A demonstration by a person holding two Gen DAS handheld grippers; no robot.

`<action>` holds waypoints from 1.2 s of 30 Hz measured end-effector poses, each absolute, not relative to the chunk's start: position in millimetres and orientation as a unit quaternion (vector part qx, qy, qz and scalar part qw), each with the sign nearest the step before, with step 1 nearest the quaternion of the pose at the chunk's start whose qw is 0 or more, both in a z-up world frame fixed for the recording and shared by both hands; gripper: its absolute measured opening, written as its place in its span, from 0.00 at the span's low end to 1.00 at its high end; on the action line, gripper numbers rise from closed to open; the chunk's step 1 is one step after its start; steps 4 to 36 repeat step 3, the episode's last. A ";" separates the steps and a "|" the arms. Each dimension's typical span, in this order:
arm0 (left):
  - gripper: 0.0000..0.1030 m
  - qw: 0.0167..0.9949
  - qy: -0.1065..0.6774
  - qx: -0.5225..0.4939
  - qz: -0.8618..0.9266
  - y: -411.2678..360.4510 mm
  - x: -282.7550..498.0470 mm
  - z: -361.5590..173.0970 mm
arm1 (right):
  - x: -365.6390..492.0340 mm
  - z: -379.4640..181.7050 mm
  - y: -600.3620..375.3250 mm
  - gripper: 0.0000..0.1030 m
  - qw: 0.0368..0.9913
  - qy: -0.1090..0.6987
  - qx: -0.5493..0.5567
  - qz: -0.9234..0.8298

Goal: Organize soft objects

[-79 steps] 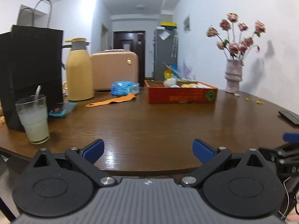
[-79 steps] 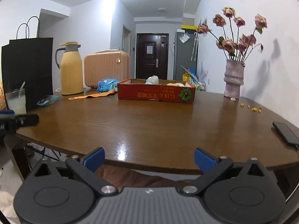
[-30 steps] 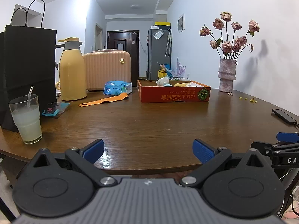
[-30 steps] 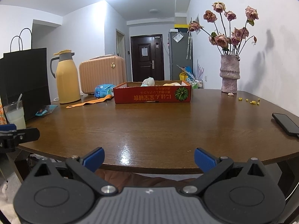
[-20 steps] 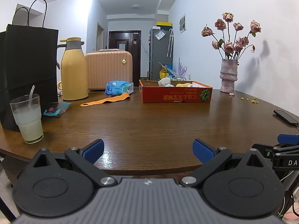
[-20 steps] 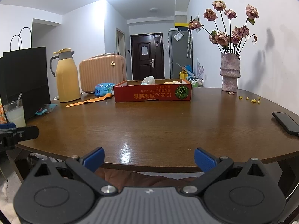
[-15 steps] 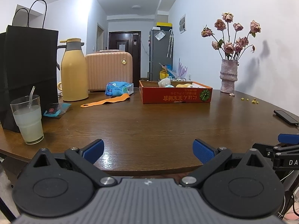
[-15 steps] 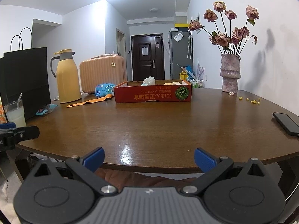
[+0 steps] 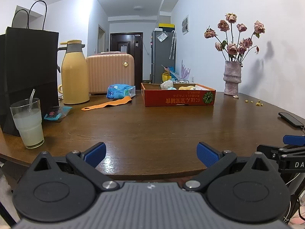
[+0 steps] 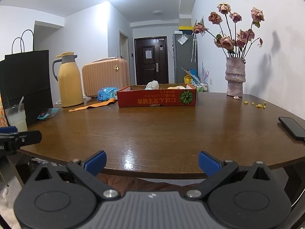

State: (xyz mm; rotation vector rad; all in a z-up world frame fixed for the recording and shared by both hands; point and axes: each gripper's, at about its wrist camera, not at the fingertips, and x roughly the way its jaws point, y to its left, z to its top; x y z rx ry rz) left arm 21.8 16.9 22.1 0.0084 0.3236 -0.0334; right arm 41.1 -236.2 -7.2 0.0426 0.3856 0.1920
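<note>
Upside-down lettering on red box [image 10: 156,98]

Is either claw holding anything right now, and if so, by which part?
Nothing is held. The left claw and right claw are both open and empty at the table's near edge, well short of the red box.

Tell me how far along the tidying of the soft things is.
Barely started. A few soft items already sit in the red box, though who put them there is unclear. Both grippers, left and right, are open and empty at the near table edge. The blue packet and orange strap lie outside.
</note>
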 end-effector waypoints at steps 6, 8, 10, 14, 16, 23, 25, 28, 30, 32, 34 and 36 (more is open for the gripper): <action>1.00 0.987 0.159 0.004 -0.018 16.8 20.7 22.8 | 39.9 -6.5 -235.9 1.00 0.977 0.187 0.021 0.097; 1.00 0.987 0.159 0.004 -0.018 16.8 20.7 22.8 | 39.9 -6.5 -235.9 1.00 0.977 0.187 0.021 0.097; 1.00 0.987 0.159 0.004 -0.018 16.8 20.7 22.8 | 39.9 -6.5 -235.9 1.00 0.977 0.187 0.021 0.097; 1.00 0.987 0.159 0.004 -0.018 16.8 20.7 22.8 | 39.9 -6.5 -235.9 1.00 0.977 0.187 0.021 0.097; 1.00 0.987 0.159 0.004 -0.018 16.8 20.7 22.8 | 39.9 -6.5 -235.9 1.00 0.977 0.187 0.021 0.097; 1.00 0.987 0.159 0.004 -0.018 16.8 20.7 22.8 | 39.9 -6.5 -235.9 1.00 0.977 0.187 0.021 0.097; 1.00 0.987 0.159 0.004 -0.018 16.8 20.7 22.8 | 39.9 -6.5 -235.9 1.00 0.977 0.187 0.021 0.097; 1.00 0.987 0.159 0.004 -0.018 16.8 20.7 22.8 | 39.9 -6.5 -235.9 1.00 0.977 0.187 0.021 0.097; 1.00 0.987 0.159 0.004 -0.018 16.8 20.7 22.8 | 39.9 -6.5 -235.9 1.00 0.977 0.187 0.021 0.097; 1.00 0.987 0.159 0.004 -0.018 16.8 20.7 22.8 | 39.9 -6.5 -235.9 1.00 0.977 0.187 0.021 0.097; 1.00 0.987 0.159 0.004 -0.018 16.8 20.7 22.8 | 39.9 -6.5 -235.9 1.00 0.977 0.187 0.021 0.097; 1.00 0.987 0.159 0.004 -0.018 16.8 20.7 22.8 | 39.9 -6.5 -235.9 1.00 0.977 0.187 0.021 0.097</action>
